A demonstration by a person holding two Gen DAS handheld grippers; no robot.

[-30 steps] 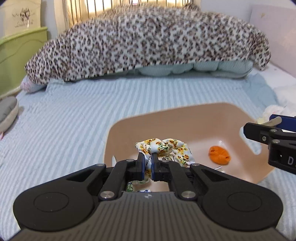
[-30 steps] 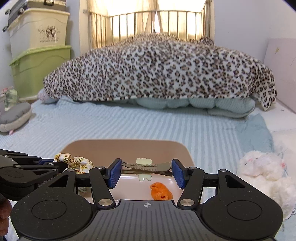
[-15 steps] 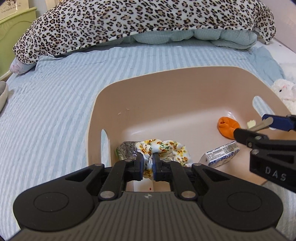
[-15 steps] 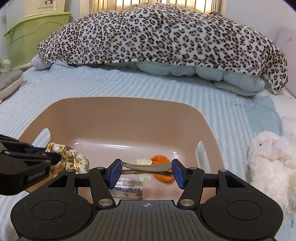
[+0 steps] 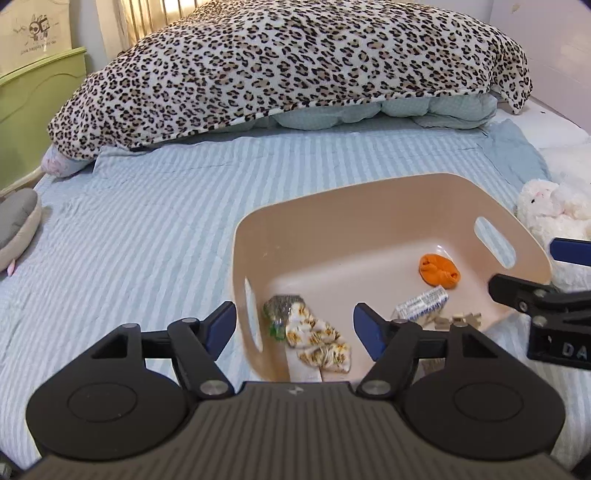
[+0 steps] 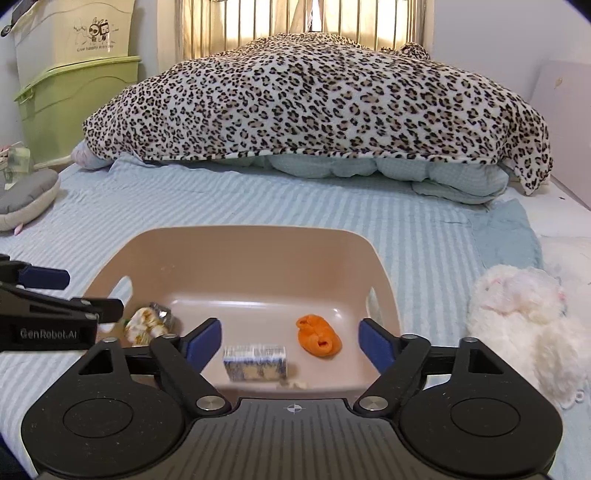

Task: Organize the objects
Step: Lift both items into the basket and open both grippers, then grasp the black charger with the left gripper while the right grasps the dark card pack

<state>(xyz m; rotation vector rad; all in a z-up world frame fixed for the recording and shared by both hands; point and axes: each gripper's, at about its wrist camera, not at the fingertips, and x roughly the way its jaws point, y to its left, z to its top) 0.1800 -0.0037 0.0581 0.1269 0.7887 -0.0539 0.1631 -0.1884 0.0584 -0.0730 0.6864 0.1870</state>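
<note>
Since 0.5 s earlier, both grippers had let go: the left gripper [image 5: 294, 326] stood spread above the floral scrunchie [image 5: 318, 341], now lying in the beige basin [image 5: 347, 206], and the right gripper [image 6: 290, 341] was spread and empty, the hair clip [image 5: 458, 318] resting near the small carton [image 6: 255, 362] and orange piece [image 6: 318, 335].

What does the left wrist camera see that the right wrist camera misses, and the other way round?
Only the left wrist view shows the small wooden pieces in the bin's near corner.

Only the right wrist view shows the window bars behind the bed.

Both show the beige bin, the floral scrunchie, the orange scrunchie, the blue-and-white packet, the leopard blanket and the white plush toy. Both the left gripper and the right gripper are open.
</note>
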